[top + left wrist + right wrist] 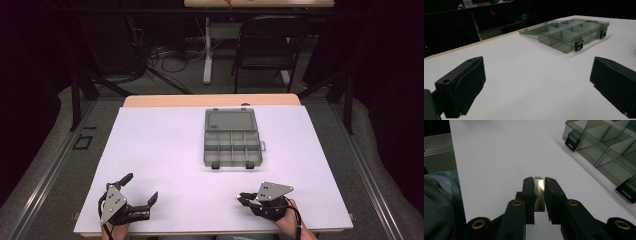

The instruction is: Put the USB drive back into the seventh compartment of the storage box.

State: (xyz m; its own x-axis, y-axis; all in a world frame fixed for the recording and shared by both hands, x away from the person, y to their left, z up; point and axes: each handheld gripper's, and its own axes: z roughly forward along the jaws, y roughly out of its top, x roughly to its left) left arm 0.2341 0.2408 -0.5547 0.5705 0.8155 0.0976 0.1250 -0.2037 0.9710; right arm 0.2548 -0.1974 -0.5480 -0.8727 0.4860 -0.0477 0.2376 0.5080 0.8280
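Observation:
A grey see-through compartment box (pixel 232 145) lies with its lid folded back at the middle of the white table (pixel 160 150); its cells look empty. My left gripper (pixel 142 186) rests near the front left corner, jaws wide apart with nothing between them. In the left gripper view the box (pixel 571 32) sits far ahead, beyond the spread jaws of my left gripper (pixel 539 75). My right gripper (pixel 241 199) sits at the front right, pointing left. It is shut on a thin shiny metal plate (pixel 539 192) held upright between the pads of my right gripper (pixel 539 182). The box (pixel 609 147) is to its right.
A black folding chair (pixel 267 45) and a white desk leg (pixel 207 55) stand beyond the table's far edge. Dark rails run along both sides. The table's front edge is just behind both hands; blue cloth (pixel 439 202) shows below it.

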